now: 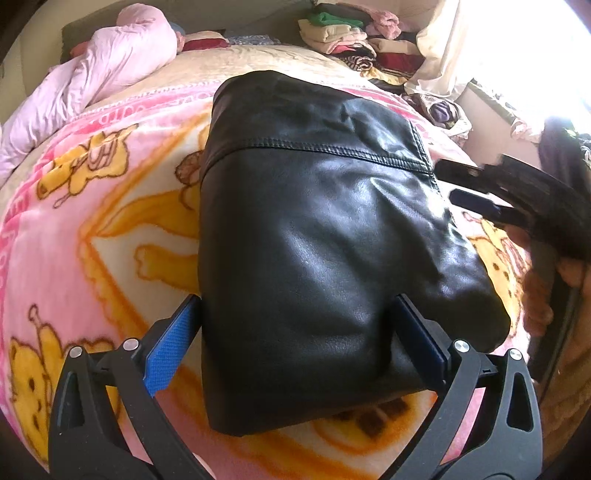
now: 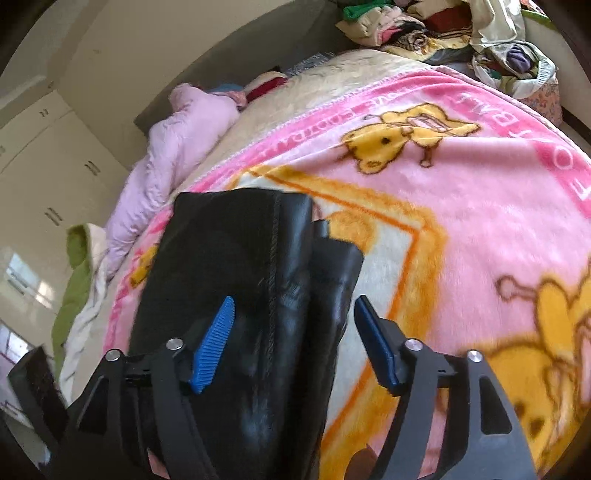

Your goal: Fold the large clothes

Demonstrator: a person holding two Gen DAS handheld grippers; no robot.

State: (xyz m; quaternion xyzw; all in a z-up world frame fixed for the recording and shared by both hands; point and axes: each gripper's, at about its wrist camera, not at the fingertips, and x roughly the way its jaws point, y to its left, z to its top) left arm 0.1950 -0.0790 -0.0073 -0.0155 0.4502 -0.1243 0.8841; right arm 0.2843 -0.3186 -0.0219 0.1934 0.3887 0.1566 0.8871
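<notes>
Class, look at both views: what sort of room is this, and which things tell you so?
Most likely a bedroom: a bed under a pink cartoon blanket, wardrobe doors along the wall, and stacked folded clothes at its far end.

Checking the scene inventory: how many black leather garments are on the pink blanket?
1. The folded black leather garment lies mid-blanket, between the left tongs. More clothes are piled at the bed's far end; none there looks like leather, though some may be hidden.

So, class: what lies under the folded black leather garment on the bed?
The black leather garment rests on a pink cartoon-bear blanket, which shows all around it. The blanket's print directly beneath is covered, as is anything tucked inside the folds.
</notes>
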